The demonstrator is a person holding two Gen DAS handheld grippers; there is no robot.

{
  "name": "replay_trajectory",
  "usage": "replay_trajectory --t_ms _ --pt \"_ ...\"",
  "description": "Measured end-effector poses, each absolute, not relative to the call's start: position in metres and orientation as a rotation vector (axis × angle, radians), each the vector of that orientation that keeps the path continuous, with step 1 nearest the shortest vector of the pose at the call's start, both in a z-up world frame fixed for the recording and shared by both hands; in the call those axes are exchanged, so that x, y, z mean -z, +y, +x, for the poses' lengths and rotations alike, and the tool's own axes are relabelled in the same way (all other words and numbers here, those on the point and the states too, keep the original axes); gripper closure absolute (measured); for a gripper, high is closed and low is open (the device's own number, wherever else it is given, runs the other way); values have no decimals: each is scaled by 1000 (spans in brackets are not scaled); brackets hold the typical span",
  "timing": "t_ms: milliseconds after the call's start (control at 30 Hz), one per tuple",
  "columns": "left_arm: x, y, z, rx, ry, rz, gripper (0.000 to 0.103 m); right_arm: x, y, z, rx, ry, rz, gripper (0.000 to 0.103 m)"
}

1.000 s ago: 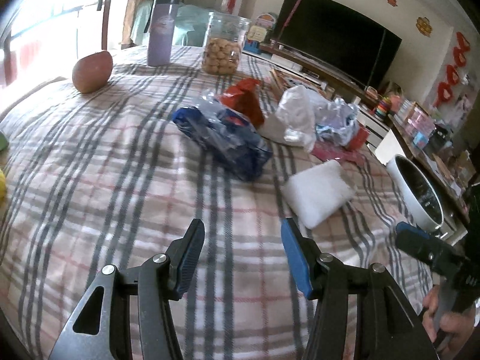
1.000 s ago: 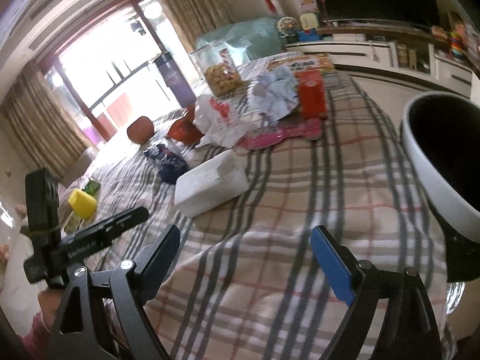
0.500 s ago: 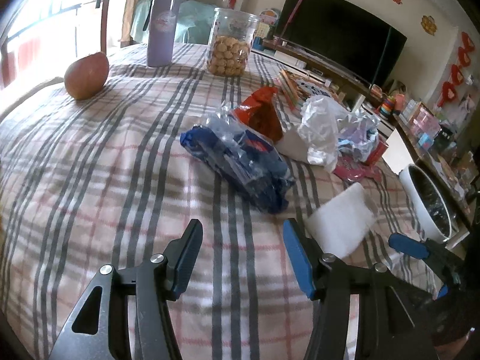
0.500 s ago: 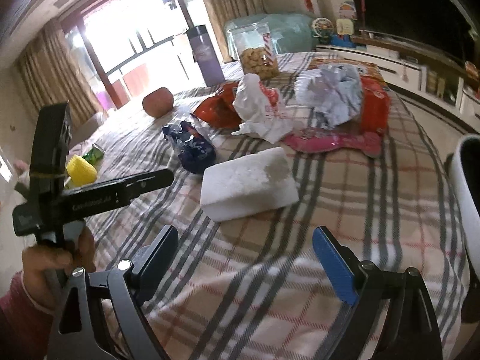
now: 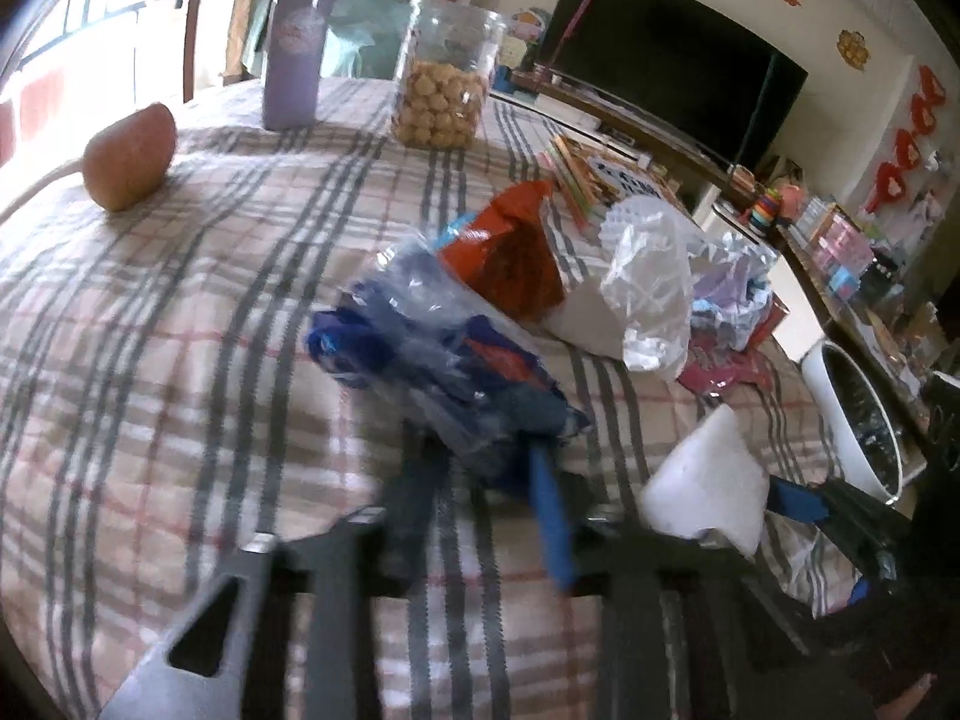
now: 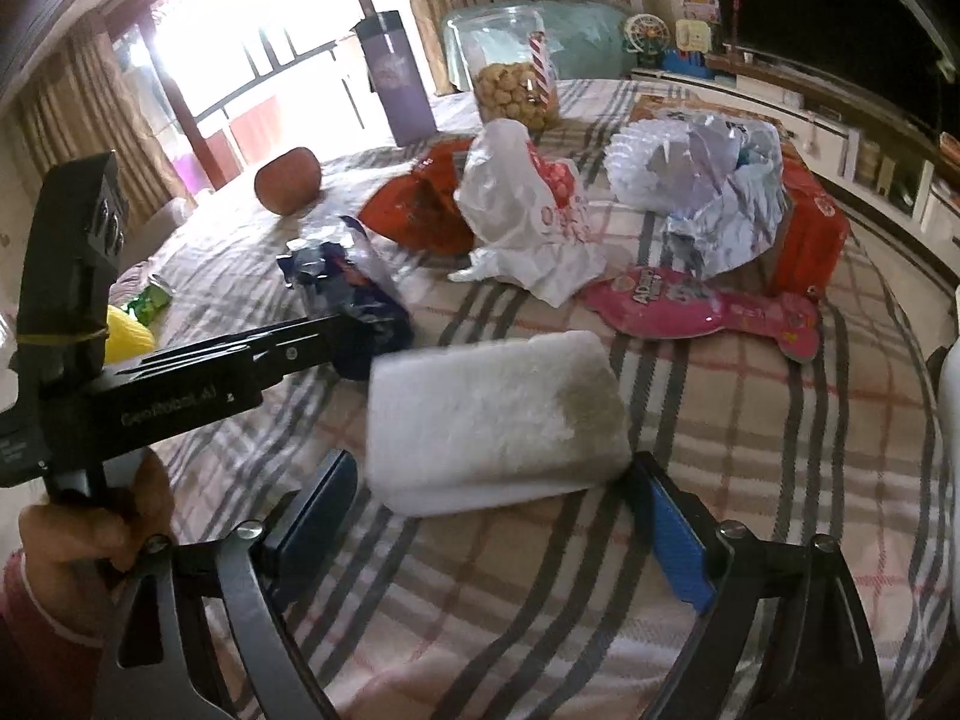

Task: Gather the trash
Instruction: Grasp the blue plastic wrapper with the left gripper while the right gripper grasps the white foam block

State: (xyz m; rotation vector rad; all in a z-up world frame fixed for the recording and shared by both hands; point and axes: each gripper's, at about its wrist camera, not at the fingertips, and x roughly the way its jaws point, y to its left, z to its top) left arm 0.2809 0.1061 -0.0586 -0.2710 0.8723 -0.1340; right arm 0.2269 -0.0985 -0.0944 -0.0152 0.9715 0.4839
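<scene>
A crumpled blue plastic wrapper (image 5: 444, 372) lies on the plaid tablecloth (image 5: 180, 360). My left gripper (image 5: 483, 450) is blurred; its jaws are closing, with the wrapper's near end pinched between them. The right wrist view shows its fingers (image 6: 336, 330) reaching into the blue wrapper (image 6: 360, 282). A white foam block (image 6: 492, 414) lies flat between the fingers of my right gripper (image 6: 495, 462). Those jaws are closing too, but both pads stand just clear of the block's ends. The block (image 5: 708, 492) also shows in the left wrist view.
Behind lie an orange wrapper (image 5: 510, 252), a white plastic bag (image 6: 516, 204), crumpled paper (image 6: 708, 180), a pink packet (image 6: 690, 300) and a red box (image 6: 810, 228). A cookie jar (image 5: 444, 78), purple bottle (image 5: 294, 54) and fruit (image 5: 129, 162) stand farther back. A white bin (image 5: 852, 420) is beside the table.
Both grippers moved forward over the table. The left one reached the blue wrapper and narrowed on its end. The right one came up around the white block.
</scene>
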Motion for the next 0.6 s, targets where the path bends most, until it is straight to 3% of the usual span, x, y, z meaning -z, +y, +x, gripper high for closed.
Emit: replay_trajectory --t_ms 133,600 --pt "57 104 276 129 849 -254 89 94 -107 222 -492 960 4 25" --pt "48 80 230 198 847 -235 91 75 -159 193 -452 912 104 26"
